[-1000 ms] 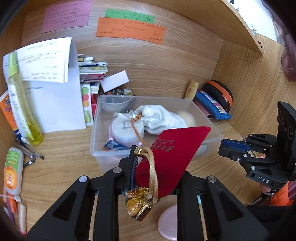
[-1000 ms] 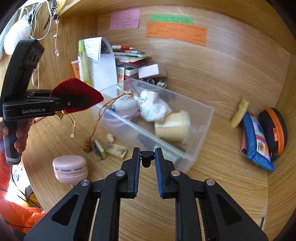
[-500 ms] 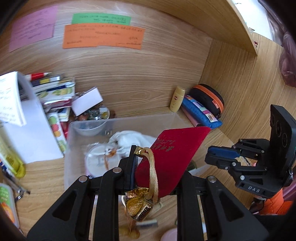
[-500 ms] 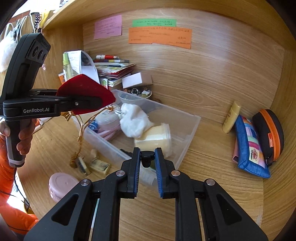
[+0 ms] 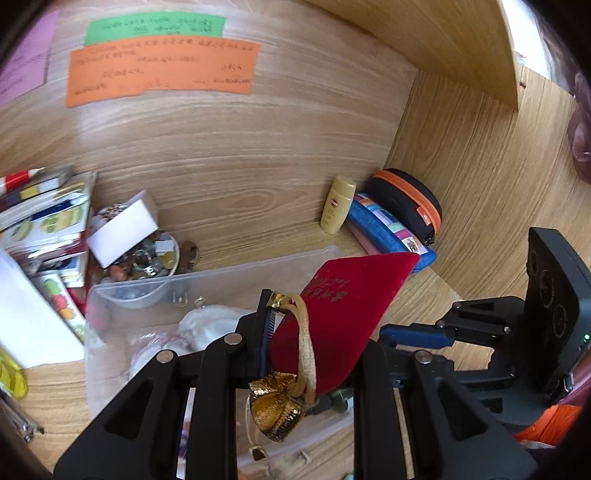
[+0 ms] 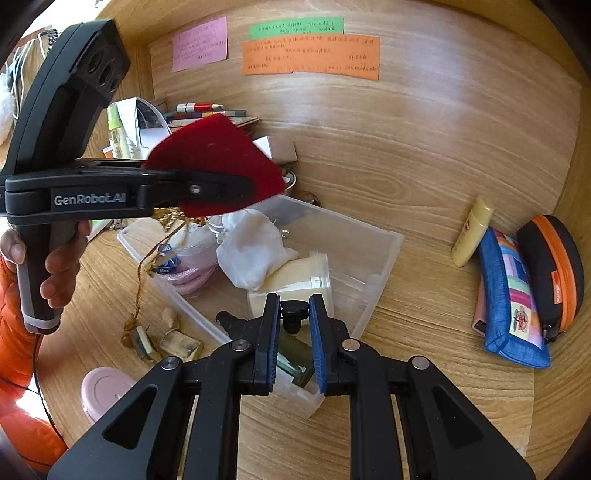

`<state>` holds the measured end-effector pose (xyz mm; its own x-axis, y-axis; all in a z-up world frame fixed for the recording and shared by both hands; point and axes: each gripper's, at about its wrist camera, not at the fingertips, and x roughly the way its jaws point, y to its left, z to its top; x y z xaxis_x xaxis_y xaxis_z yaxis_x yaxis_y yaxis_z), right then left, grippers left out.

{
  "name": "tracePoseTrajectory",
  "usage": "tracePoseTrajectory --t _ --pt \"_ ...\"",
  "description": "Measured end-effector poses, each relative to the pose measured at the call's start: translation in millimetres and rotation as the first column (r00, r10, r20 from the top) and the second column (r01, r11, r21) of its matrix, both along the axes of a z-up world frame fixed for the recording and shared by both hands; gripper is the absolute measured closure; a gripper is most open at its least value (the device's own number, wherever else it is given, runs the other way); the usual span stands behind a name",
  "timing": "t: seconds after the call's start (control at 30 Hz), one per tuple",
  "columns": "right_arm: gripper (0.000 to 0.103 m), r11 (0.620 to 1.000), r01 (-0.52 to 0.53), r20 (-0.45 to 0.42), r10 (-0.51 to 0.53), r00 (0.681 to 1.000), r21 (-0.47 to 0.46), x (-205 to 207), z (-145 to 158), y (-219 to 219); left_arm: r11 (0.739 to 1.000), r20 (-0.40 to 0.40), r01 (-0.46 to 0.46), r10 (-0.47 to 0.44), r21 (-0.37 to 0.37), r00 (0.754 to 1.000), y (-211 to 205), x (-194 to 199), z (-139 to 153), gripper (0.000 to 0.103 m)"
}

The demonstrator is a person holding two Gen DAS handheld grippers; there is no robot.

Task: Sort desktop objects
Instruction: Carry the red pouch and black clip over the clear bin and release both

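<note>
Carrying the red velvet pouch over the clear bin — left tongs clamped on it, right tongs together, empty; next move is probably letting go.

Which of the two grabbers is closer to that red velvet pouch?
The left. The left gripper is clamped right on the red velvet pouch, holding it above the clear bin. The right gripper sits apart, empty, at the bin's near edge.

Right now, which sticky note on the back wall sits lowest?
The orange note. It is the widest, just under the green note; the pink note is off to their left.
</note>
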<state>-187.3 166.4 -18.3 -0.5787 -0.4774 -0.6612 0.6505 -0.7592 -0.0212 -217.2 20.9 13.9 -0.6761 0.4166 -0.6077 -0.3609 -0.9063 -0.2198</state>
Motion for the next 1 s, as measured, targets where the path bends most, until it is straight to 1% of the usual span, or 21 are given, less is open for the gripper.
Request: tracePoseTrajectory --t 0.13,0.3,0.43,0.5,0.53,0.6,0.67,0.8,0.9,0.93,0.97,1.0 --pt "0.089 1.000 0.001 0.014 -0.001 1.000 0.003 -6.5 -2.6 -1.2 1.000 0.031 -0.001 0.002 -0.024 1.000 7.3 -13.2 -9.1 0.084" --pt "0.089 1.000 0.004 0.039 -0.004 0.999 0.014 -12.6 -9.0 -0.7 0.998 0.060 0.006 -0.003 -0.062 0.998 11.9 -15.0 -24.1 0.083" --pt "0.089 1.000 -0.005 0.049 0.004 0.999 0.029 -12.7 -11.9 -1.9 0.997 0.071 0.011 -0.006 -0.072 0.997 13.7 -17.1 -27.9 0.079" --pt "0.089 0.999 -0.005 0.049 0.004 0.999 0.038 -11.9 -13.4 -4.0 0.997 0.076 0.008 -0.002 -0.080 0.997 14.1 -18.2 -30.3 0.072" --pt "0.089 0.999 -0.004 0.049 0.001 0.999 0.046 -12.3 -14.9 -5.1 0.997 0.079 0.009 -0.003 -0.083 0.997 14.9 -18.4 -31.4 0.070" --pt "0.089 0.998 0.002 0.053 -0.005 0.999 0.055 -14.0 -17.6 -5.8 0.996 0.079 0.012 -0.005 -0.091 0.997 15.1 -17.1 -32.4 0.057" --pt "0.089 0.998 0.008 0.054 -0.011 0.998 0.056 -15.2 -18.6 -6.9 0.995 0.074 0.013 -0.005 -0.099 0.997 16.1 -15.4 -32.8 0.050" --pt "0.089 0.998 0.015 0.054 -0.018 0.998 0.062 -16.3 -18.1 -8.6 0.993 0.059 0.009 -0.002 -0.115 0.998 19.4 -12.3 -30.3 0.043" --pt "0.088 0.997 0.020 0.053 -0.023 0.998 0.068 -16.8 -18.0 -9.9 0.993 0.041 -0.007 0.012 -0.119 0.999 15.7 -9.9 -25.9 0.041" --pt "0.087 0.997 0.021 0.053 -0.025 0.998 0.070 -17.1 -18.0 -10.1 0.993 0.035 -0.011 0.015 -0.119 0.999 14.4 -9.0 -24.3 0.040" --pt "0.086 0.997 0.024 0.051 -0.027 0.998 0.073 -16.8 -18.0 -10.1 0.993 0.027 -0.018 0.022 -0.120 0.999 12.5 -7.7 -22.3 0.036" --pt "0.084 0.997 0.024 0.047 -0.027 0.999 0.073 -15.8 -17.4 -10.1 0.992 0.014 -0.035 0.037 -0.125 0.999 10.1 -6.0 -19.9 0.029"
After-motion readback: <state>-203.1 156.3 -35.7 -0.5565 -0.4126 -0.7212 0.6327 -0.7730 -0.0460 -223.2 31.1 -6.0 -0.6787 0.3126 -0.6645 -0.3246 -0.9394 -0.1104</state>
